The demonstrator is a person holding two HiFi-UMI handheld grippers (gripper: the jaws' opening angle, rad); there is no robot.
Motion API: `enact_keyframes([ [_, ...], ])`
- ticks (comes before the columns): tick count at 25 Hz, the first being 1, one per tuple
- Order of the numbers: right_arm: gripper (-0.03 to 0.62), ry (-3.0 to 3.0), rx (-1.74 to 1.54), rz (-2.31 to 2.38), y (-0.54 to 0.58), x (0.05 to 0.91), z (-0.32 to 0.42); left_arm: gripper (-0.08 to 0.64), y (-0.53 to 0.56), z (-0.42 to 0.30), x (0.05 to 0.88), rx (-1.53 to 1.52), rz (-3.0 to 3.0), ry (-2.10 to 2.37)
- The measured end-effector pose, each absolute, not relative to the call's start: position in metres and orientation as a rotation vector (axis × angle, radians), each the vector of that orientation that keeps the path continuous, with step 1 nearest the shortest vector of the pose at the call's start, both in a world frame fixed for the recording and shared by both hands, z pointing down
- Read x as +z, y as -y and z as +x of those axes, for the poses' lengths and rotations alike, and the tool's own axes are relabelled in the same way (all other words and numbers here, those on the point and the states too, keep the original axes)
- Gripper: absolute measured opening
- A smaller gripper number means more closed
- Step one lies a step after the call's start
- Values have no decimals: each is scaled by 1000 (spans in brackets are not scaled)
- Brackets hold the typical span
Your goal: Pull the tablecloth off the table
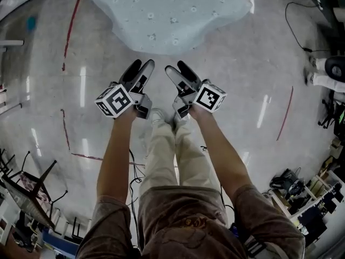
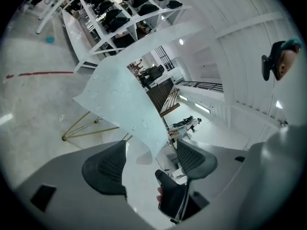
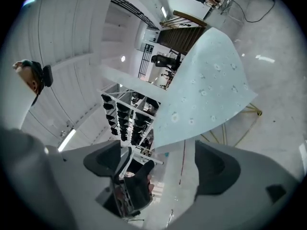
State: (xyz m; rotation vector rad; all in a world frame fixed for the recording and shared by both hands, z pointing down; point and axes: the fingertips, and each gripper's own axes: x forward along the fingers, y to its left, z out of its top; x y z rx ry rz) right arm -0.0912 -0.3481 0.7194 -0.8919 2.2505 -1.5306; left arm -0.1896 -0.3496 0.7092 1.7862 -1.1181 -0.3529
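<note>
A pale blue tablecloth [image 1: 167,12] with small flower prints covers the table at the top centre of the head view and hangs over its near edge. My left gripper [image 1: 143,65] and right gripper [image 1: 176,67] are held side by side just short of that edge, not touching the cloth. In the left gripper view the left gripper [image 2: 149,162] is open and empty, and a corner of the tablecloth [image 2: 120,99] hangs ahead over thin yellowish table legs [image 2: 88,128]. The right gripper [image 3: 163,164] is open too, with the tablecloth [image 3: 206,95] ahead of it.
Red tape lines [image 1: 73,20] mark the shiny floor left of the table. A black cable [image 1: 294,28] and white equipment [image 1: 329,72] lie at the right. A folding chair [image 1: 32,185] stands at lower left. White shelves with dark items [image 2: 120,8] stand beyond the table.
</note>
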Motion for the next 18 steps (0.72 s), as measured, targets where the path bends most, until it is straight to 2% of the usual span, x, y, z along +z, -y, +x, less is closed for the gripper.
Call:
enact_keyframes([
  [13,437,-2047,-1482,-905,404,775,-87,322,397,-188,751,-464,1783,1041],
  [18,426,-2015,-1487,-898,411,771,-85,321,405,-183,741,-486,1799,1014],
])
